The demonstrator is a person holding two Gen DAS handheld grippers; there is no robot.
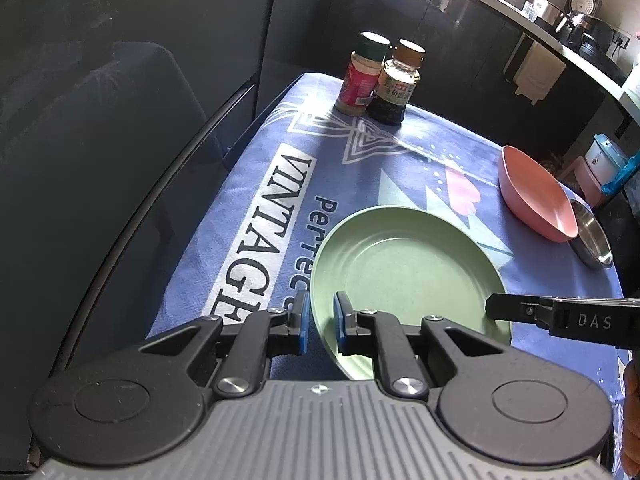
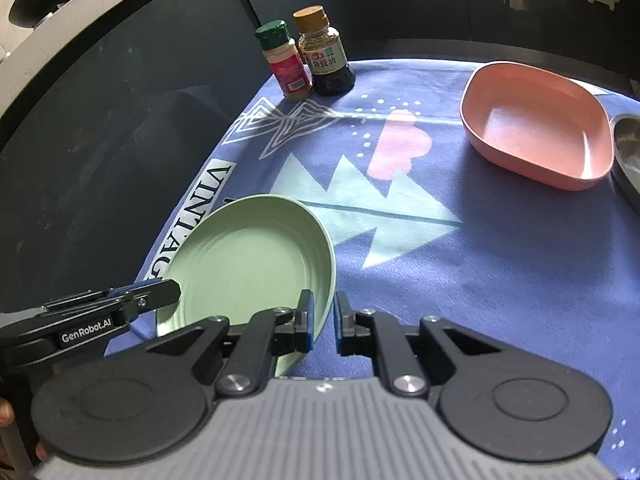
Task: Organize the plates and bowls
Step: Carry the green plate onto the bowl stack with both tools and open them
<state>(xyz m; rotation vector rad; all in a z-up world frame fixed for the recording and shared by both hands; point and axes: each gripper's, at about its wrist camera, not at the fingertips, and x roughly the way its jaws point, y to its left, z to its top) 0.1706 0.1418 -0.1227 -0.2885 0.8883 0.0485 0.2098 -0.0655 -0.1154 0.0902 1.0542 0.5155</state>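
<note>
A round green plate [image 1: 404, 276] lies on the blue printed cloth, near its front left; it also shows in the right wrist view [image 2: 248, 264]. My left gripper [image 1: 321, 320] straddles the plate's left rim, one blue pad on each side with small gaps. My right gripper [image 2: 323, 318] straddles the plate's right rim the same way. Each gripper shows in the other's view, at the plate's edge [image 1: 560, 318] [image 2: 100, 312]. A pink square bowl [image 2: 536, 124] sits at the far right, beside a steel bowl [image 2: 628, 152].
Two seasoning bottles, a red-labelled one [image 2: 286, 62] and a dark sauce one [image 2: 324, 54], stand at the cloth's far left corner. A dark panel [image 2: 100, 140] runs along the table's left edge. A kitchen counter with appliances [image 1: 572, 16] lies beyond.
</note>
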